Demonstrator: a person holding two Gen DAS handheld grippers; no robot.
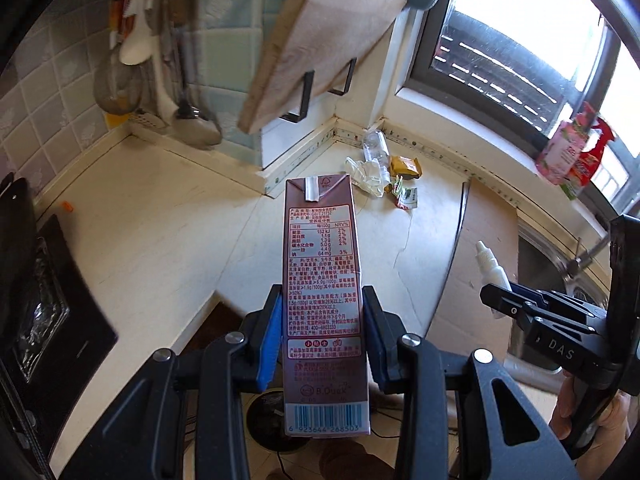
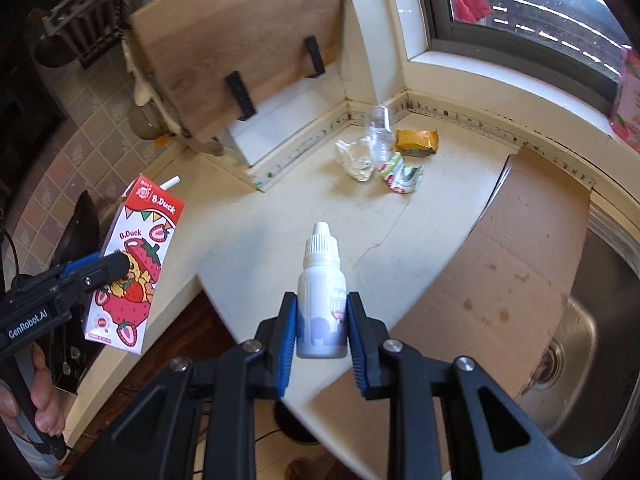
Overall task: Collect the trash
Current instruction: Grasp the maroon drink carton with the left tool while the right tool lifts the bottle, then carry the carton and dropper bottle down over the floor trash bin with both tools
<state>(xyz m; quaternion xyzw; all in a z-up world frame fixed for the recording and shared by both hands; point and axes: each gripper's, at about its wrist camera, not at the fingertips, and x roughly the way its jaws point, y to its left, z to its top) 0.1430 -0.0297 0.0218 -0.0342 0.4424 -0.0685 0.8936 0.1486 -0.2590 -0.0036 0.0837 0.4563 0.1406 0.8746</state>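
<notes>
My left gripper (image 1: 322,312) is shut on a strawberry drink carton (image 1: 322,280), held upright above the counter's front edge; the carton (image 2: 136,264) also shows at the left of the right wrist view. My right gripper (image 2: 322,320) is shut on a small white dropper bottle (image 2: 322,300), also held in the air; the bottle (image 1: 494,266) shows at the right of the left wrist view. More trash lies in the far counter corner: a clear plastic bottle (image 2: 380,134), crumpled clear plastic (image 2: 354,160), a yellow wrapper (image 2: 416,142) and a green-and-white wrapper (image 2: 404,178).
A wooden cutting board (image 2: 240,48) hangs on black hooks above the counter at the back left. A cardboard sheet (image 2: 500,264) lies partly over the steel sink (image 2: 592,360) at right. A black stove (image 1: 44,312) sits at the left. The window sill holds a pink spray bottle (image 1: 568,152).
</notes>
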